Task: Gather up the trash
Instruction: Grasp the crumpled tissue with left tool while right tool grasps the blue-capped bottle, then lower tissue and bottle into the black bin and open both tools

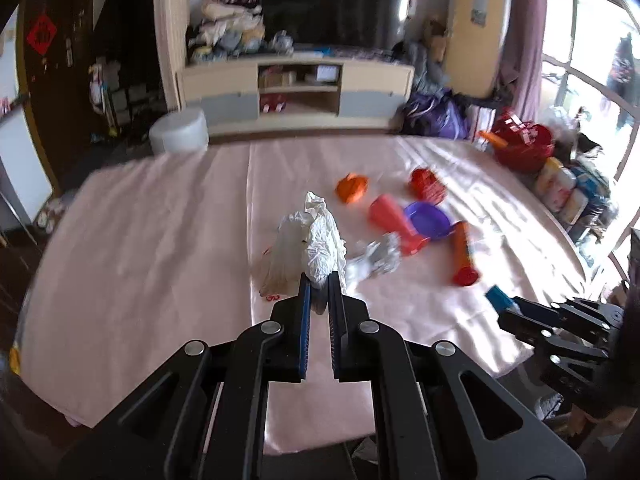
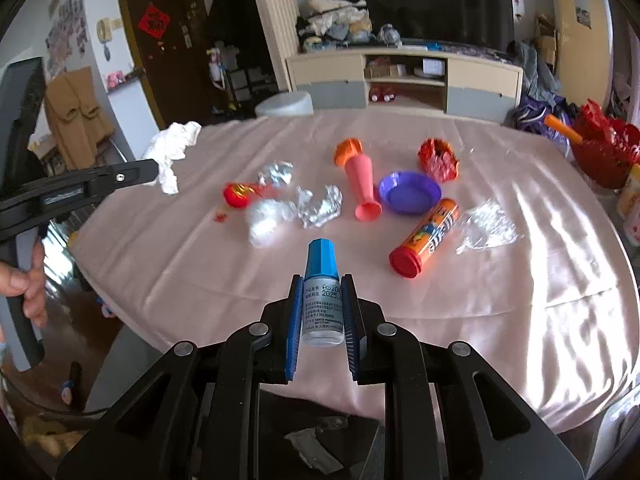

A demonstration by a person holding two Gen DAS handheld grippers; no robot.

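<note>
A crumpled tissue [image 1: 320,240] is being held between the closed fingers of the left claw [image 1: 319,280], above the tabletop [image 1: 160,220]. A small bottle [image 2: 322,300] is being gripped by the right claw [image 2: 322,304] over the tabletop's near edge. Foil [image 2: 318,206] and a tube [image 2: 426,238] are lying farther off.

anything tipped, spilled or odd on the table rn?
Yes. The orange tube and the pink cone lie on their sides by the purple dish. Small red scraps are scattered beside a red wrapper. No liquid spill is visible.
</note>
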